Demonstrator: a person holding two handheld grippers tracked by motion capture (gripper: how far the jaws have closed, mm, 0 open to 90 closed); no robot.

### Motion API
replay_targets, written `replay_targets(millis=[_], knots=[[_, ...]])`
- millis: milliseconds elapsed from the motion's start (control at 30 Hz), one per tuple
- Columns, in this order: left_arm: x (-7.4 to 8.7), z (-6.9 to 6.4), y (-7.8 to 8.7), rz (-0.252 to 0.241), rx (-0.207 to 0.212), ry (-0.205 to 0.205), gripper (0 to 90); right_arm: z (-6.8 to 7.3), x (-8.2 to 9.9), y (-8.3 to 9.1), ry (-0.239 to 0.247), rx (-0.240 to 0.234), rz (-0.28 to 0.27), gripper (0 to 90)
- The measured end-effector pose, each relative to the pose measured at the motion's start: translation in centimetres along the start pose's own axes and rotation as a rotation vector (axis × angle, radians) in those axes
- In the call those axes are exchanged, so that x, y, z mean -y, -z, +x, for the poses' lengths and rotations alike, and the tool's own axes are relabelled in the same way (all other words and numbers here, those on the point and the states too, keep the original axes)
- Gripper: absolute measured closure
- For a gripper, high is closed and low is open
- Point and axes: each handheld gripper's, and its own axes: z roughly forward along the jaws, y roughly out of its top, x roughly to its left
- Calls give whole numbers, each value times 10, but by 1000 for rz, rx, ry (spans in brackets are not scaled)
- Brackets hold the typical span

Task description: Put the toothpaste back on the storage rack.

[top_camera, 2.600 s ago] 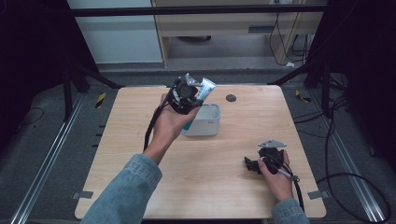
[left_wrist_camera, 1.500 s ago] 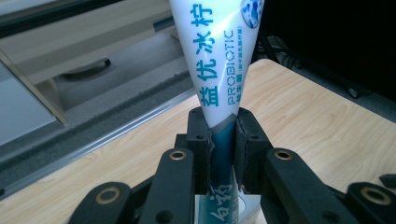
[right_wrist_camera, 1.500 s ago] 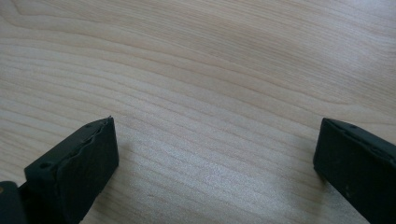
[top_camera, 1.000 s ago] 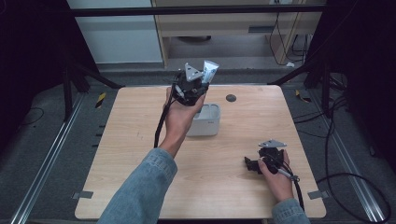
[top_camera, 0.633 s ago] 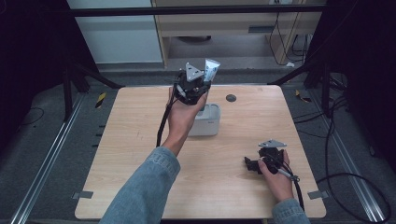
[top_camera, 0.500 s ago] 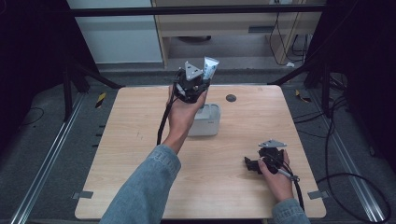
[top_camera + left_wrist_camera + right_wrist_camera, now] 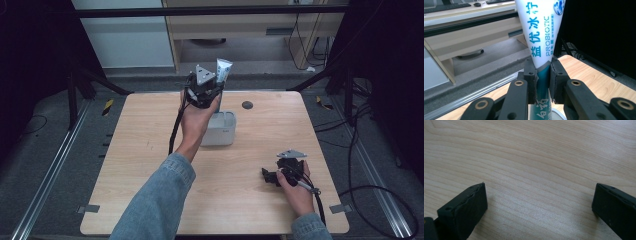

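A white and teal toothpaste tube stands upright in my left gripper, which is shut on its lower part above the grey box. In the left gripper view the tube rises between the two black pads, its flat crimped end upward. My right gripper rests low on the table at the front right, held by a hand. In the right gripper view its jaws stand wide apart over bare wood with nothing between them.
A small dark round object lies on the table right of the box. The wooden table has open surface left and front. A beige desk and cables stand beyond the far edge.
My left gripper has lifted the tube from a tilt over the box to upright, moving slightly away and higher. The right gripper has not moved.
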Motion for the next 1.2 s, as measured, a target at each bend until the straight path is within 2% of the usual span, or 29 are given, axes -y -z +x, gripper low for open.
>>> replay_targets(millis=[300,667,967,1033,1200], knots=[[1,2,-4,-12,0,25,778,0,0,0,1,0,-1,4],[5,0,-10,-9,18,24,777,0,0,0,1,0,0,4],[16,1,-18,5,30,14,777,0,0,0,-1,-1,3,4],[19,1,-18,10,34,-4,777,0,0,0,0,-1,4,4],[28,6,-18,14,36,5,777,0,0,0,0,-1,4,4]])
